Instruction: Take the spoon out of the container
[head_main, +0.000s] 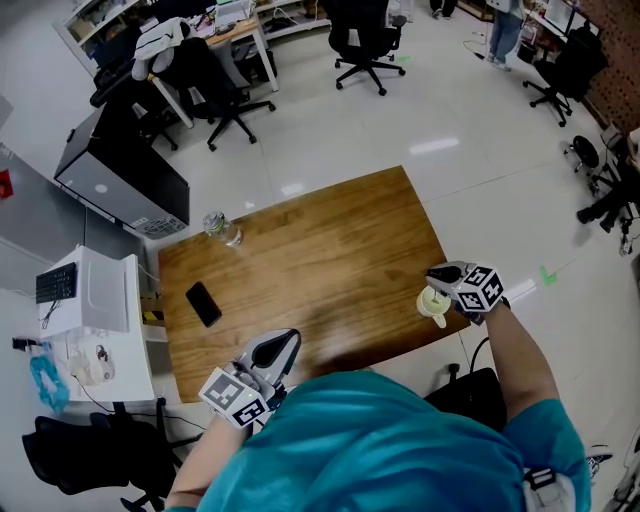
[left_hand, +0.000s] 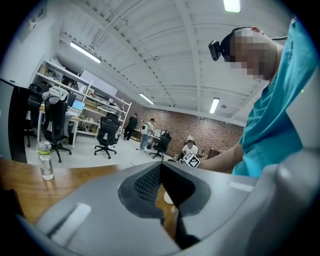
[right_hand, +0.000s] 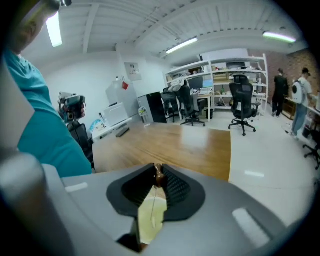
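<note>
Wooden table (head_main: 330, 240), 4 o'clock: right gripper (head_main: 440, 278) is pinching spoon (right_hand: 158, 175) in container (head_main: 434, 304), probably lifting straight next; left gripper (head_main: 285, 345) idling closed, empty

Wooden table (head_main: 330, 250), clear bottle (head_main: 222, 229) upright at far left corner, black phone (head_main: 203, 304) flat near left edge, pale container (head_main: 433, 303) at right edge

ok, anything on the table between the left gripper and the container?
Nothing: just bare wooden table between the left gripper and the container. The head view shows it.
</note>
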